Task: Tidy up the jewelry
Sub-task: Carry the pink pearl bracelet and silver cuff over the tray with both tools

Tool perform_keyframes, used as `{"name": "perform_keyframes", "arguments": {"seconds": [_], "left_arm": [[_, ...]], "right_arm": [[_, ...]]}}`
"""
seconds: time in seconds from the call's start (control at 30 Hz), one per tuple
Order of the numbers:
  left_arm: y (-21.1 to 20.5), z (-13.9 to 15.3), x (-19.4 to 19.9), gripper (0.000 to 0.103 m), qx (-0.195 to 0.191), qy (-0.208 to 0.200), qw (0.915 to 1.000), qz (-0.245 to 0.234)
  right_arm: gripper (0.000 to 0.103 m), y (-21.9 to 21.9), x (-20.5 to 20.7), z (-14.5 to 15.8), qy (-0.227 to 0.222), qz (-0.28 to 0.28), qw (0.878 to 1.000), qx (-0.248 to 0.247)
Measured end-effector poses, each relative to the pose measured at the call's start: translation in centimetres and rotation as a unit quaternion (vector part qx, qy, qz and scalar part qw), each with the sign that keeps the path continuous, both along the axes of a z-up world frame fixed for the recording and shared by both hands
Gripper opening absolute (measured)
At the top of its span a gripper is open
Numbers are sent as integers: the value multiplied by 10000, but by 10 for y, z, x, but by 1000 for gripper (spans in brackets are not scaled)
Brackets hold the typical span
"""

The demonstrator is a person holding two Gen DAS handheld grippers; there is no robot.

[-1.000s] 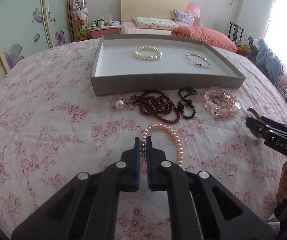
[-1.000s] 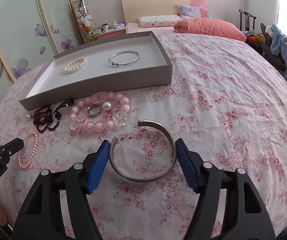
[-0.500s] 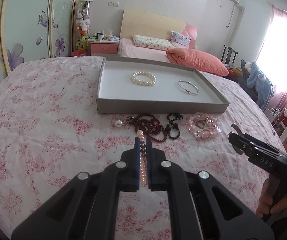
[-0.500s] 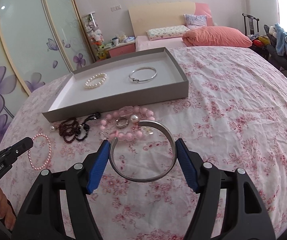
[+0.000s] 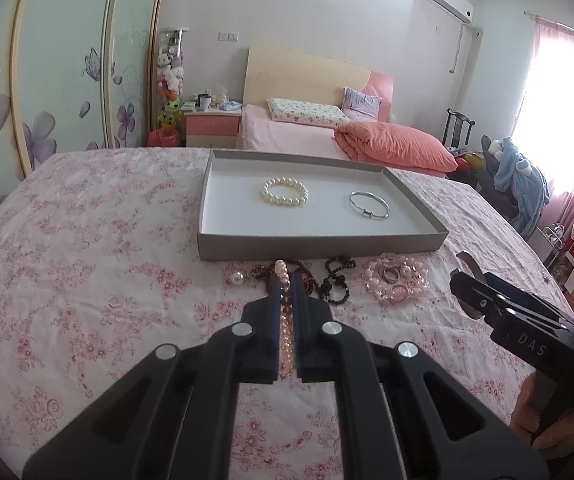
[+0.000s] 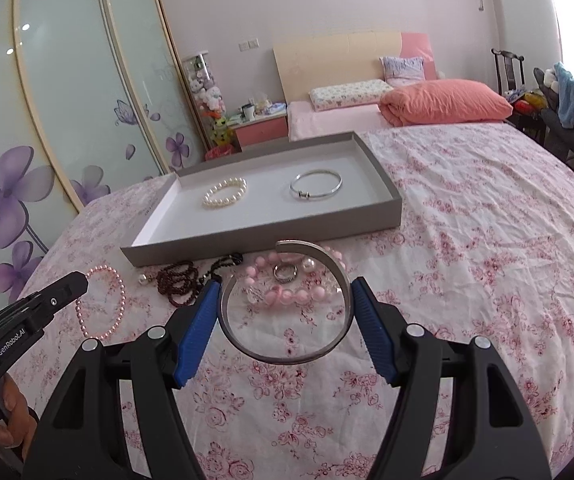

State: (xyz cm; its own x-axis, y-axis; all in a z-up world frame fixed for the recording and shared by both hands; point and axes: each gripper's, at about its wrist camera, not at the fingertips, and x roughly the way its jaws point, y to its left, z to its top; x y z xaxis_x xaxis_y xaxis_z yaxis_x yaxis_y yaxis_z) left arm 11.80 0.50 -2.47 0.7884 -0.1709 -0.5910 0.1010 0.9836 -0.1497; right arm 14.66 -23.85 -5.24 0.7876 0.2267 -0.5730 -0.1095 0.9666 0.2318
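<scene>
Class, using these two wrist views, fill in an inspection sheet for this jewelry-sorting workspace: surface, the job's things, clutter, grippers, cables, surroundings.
Surface: pink floral bedspread, wrinkled.
Job's things: grey tray holds a white pearl bracelet and a thin silver bangle, lying apart. In front of the tray lie dark red beads, black beads, a pink bead bracelet with a ring, and a loose pearl.
Clutter: nothing seen.
Grippers: left gripper shut on a pink pearl bracelet; right gripper shut on an open silver cuff.
Cables: nothing seen on the bedspread.
Surroundings: bed with an orange duvet, flowered wardrobe doors.
</scene>
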Motion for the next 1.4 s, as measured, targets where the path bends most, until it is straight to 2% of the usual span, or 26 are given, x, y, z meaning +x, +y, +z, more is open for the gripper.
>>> {"name": "perform_keyframes", "arguments": {"seconds": [0.4,0.7,1.1,1.4], "left_arm": [[-13,23,-5,7,352,-490,9982,49],[-23,40,2,7,568,-811,9950,158],[-26,59,22,7,717,-1112,9907,306],[-26,67,55,7,752,-1182,9893,403]], "right_arm": [[67,1,-10,33,-889,-77,9958,-206],[67,4,-7,51,-1328,-148,9906,-292],[67,2,9,71,-1682,-221,9849,-339],[67,1,33,79,-1851,-290,9816,-372]]}}
